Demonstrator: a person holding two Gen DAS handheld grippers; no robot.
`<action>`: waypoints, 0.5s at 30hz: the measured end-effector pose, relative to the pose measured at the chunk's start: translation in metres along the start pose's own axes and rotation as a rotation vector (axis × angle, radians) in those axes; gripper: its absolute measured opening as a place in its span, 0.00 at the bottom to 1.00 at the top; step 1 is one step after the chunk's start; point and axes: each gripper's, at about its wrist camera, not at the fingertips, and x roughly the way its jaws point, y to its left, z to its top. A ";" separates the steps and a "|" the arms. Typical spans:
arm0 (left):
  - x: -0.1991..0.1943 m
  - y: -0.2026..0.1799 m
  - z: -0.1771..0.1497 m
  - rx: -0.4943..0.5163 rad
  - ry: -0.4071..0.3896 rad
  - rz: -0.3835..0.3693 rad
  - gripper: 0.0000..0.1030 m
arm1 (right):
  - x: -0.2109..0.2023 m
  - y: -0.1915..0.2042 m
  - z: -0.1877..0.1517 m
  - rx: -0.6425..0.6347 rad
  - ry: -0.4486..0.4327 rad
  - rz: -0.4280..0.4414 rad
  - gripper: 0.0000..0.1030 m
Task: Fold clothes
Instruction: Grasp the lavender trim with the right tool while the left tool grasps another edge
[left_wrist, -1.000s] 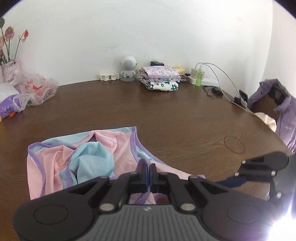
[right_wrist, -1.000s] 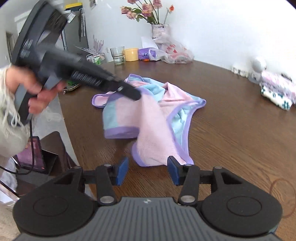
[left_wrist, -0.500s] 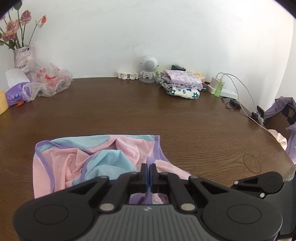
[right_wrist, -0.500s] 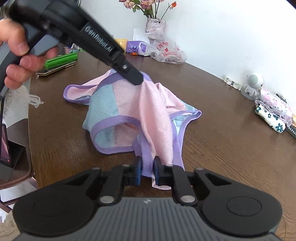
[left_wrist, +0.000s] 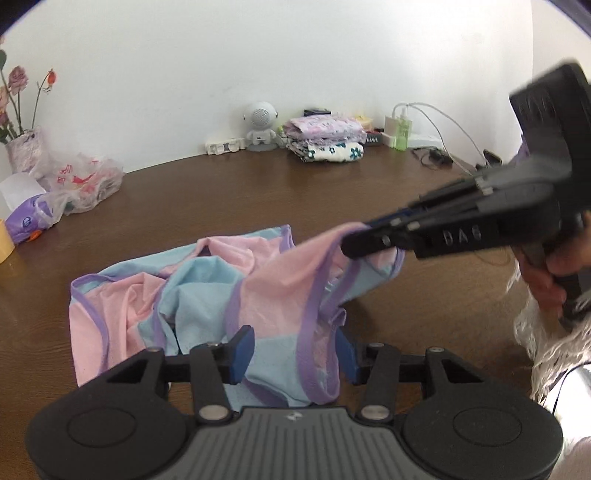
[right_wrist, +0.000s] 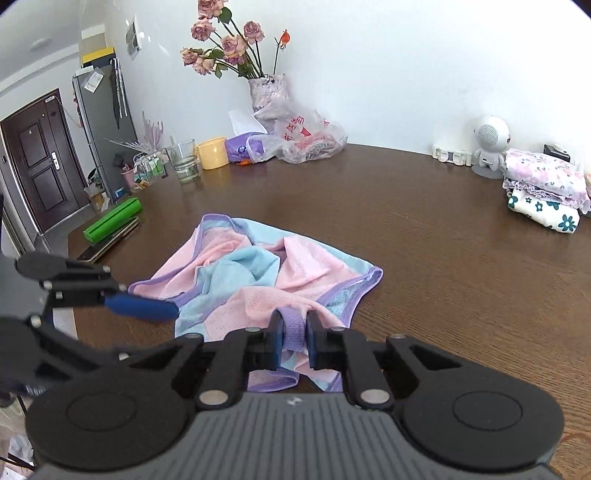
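A pink and light-blue mesh garment with purple trim (left_wrist: 207, 295) lies crumpled on the brown table (left_wrist: 258, 192); it also shows in the right wrist view (right_wrist: 258, 273). My right gripper (right_wrist: 293, 338) is shut on a purple strap of the garment and holds that part lifted; it enters the left wrist view from the right (left_wrist: 364, 236). My left gripper (left_wrist: 291, 349) is open, its jaws either side of the garment's near edge. In the right wrist view the left gripper (right_wrist: 147, 308) sits at the garment's left edge.
A stack of folded clothes (left_wrist: 327, 138) sits at the back by a white robot-shaped speaker (left_wrist: 260, 125) and chargers with cables (left_wrist: 399, 129). Plastic bags (left_wrist: 85, 181), a flower vase (right_wrist: 267, 90), a glass (right_wrist: 183, 160) and a yellow cup (right_wrist: 212, 153) stand at the far left.
My left gripper has opened and let go of the garment. My right gripper, shut on the purple strap, has lifted it up and away to the right.
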 end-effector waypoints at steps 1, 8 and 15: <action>0.005 -0.007 -0.002 0.024 0.007 0.025 0.46 | -0.001 0.001 0.001 -0.005 -0.010 -0.002 0.11; 0.017 -0.017 -0.007 0.084 -0.028 0.179 0.02 | -0.010 0.008 0.001 -0.046 -0.062 -0.026 0.11; -0.024 -0.002 0.012 -0.027 -0.226 0.278 0.01 | 0.008 0.007 -0.014 -0.153 -0.042 -0.172 0.12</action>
